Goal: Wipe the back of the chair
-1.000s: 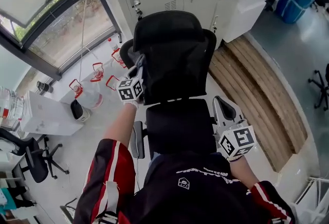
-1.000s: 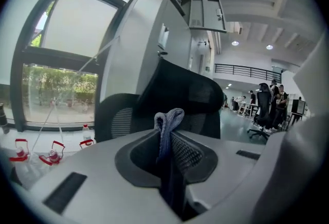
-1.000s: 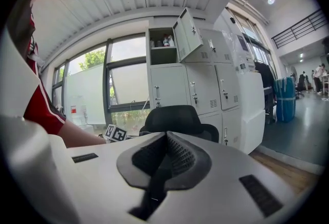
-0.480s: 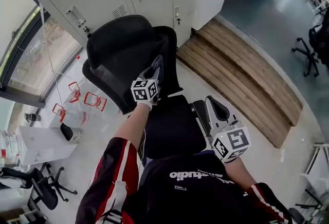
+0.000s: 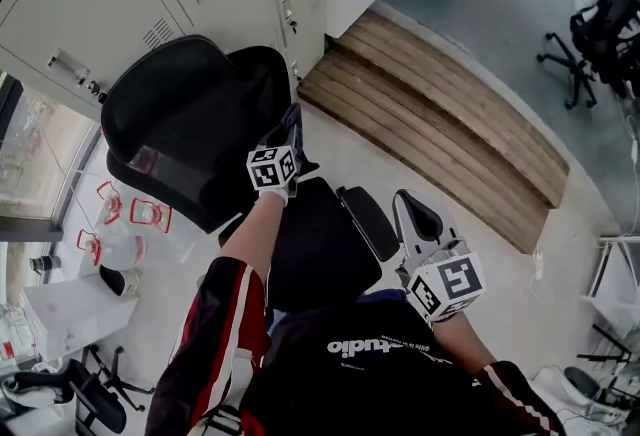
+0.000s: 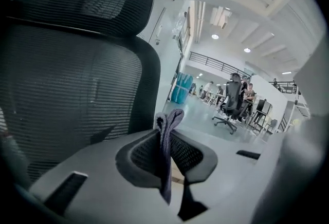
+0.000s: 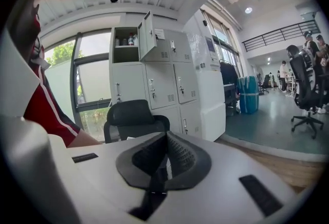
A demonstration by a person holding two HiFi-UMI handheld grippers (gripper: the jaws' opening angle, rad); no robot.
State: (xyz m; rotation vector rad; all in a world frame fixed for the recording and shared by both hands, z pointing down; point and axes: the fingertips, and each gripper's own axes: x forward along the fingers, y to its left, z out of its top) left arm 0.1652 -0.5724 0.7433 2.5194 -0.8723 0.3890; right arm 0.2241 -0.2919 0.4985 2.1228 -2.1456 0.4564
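Grey cloth [image 6: 165, 166] pinched between jaws of left gripper [image 6: 167, 138], tuft poking past tips, likely to serve as wiping pad. Black mesh chair back [image 6: 72, 94] just beside cloth, on its left; contact unclear. Right gripper [image 7: 164, 159] jaws pressed together, nothing between, low beside seat [image 5: 320, 249], probably parked clear of wiping arm.

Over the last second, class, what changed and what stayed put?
The left gripper, shut on the cloth, swept across the chair back from its left edge to its right edge. The right gripper stayed low beside the seat, shut and empty.
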